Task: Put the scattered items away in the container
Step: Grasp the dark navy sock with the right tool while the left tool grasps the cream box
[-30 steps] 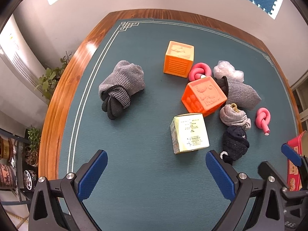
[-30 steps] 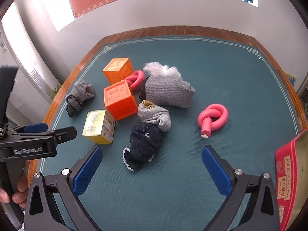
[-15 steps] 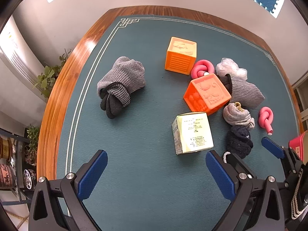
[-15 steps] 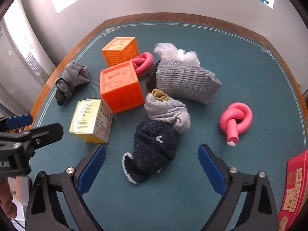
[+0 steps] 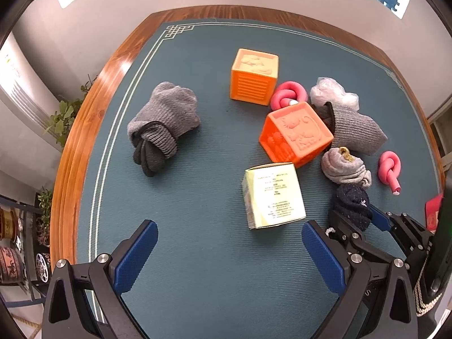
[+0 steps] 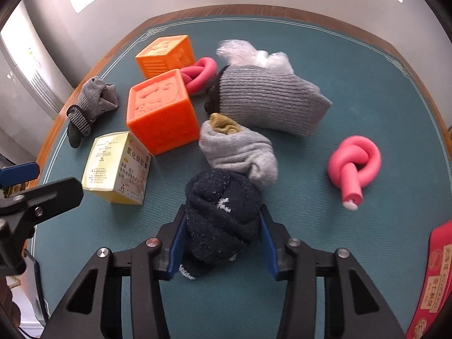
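Observation:
My right gripper [image 6: 221, 234] is shut on the dark navy rolled sock [image 6: 223, 214], which still rests on the green mat; it also shows in the left wrist view [image 5: 351, 207]. My left gripper [image 5: 228, 254] is open and empty above the mat, near the yellow box [image 5: 272, 196]. Scattered beyond are two orange cubes [image 5: 295, 132], a light grey sock [image 6: 240, 149], a grey ribbed sock [image 6: 268, 101], two pink foam knots [image 6: 354, 166] and a grey-black sock bundle [image 5: 161, 127]. The red container [image 6: 435, 276] shows at the far right edge.
A crumpled clear plastic bag [image 6: 254, 55] lies behind the ribbed sock. The wooden table rim [image 5: 84, 118] curves round the mat. Potted plants [image 5: 60, 118] stand past the left edge.
My right gripper moved forward and down over the navy sock and closed its jaws on it. The left gripper shifted slightly forward and stayed open.

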Motion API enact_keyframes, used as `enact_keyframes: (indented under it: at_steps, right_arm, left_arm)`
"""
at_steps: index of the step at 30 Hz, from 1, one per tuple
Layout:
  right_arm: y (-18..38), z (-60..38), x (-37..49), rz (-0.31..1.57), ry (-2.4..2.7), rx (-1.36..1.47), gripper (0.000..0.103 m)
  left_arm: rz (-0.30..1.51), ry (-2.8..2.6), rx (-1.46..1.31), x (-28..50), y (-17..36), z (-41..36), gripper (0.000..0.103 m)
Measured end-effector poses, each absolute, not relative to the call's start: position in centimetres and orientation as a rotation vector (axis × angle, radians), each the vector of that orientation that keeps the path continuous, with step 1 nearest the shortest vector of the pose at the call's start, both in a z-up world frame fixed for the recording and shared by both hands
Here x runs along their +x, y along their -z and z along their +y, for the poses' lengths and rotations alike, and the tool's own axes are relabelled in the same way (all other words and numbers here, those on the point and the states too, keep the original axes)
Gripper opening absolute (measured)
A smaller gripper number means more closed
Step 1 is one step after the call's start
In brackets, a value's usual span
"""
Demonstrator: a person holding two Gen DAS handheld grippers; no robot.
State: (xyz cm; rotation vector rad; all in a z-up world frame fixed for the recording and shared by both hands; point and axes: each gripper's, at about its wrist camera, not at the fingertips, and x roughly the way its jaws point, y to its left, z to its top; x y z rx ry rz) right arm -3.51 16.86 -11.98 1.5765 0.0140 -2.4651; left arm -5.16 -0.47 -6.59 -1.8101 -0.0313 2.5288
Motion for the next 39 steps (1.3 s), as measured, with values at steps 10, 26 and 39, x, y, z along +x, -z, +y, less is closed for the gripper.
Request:
enact_keyframes:
  at_steps: [10, 26, 39]
  right_arm:
    - [9.9, 20.0, -1.2, -0.06, 2.554, 1.565, 0.049]
    - [9.6, 23.2, -0.4, -0.142, 2.602, 1.591, 0.049]
    - [8.6, 23.8, 0.4, -0.151, 2.639, 1.54, 0.049]
  left_arm:
    - [-0.031, -2.455, -1.818, -6.0, 7.7, 1.7, 0.103]
    - [-0.025, -2.424, -1.869, -8.3, 11.3, 3.0, 0.103]
    - [-0.168, -2.424, -1.841, -8.5, 11.3, 1.8, 0.046]
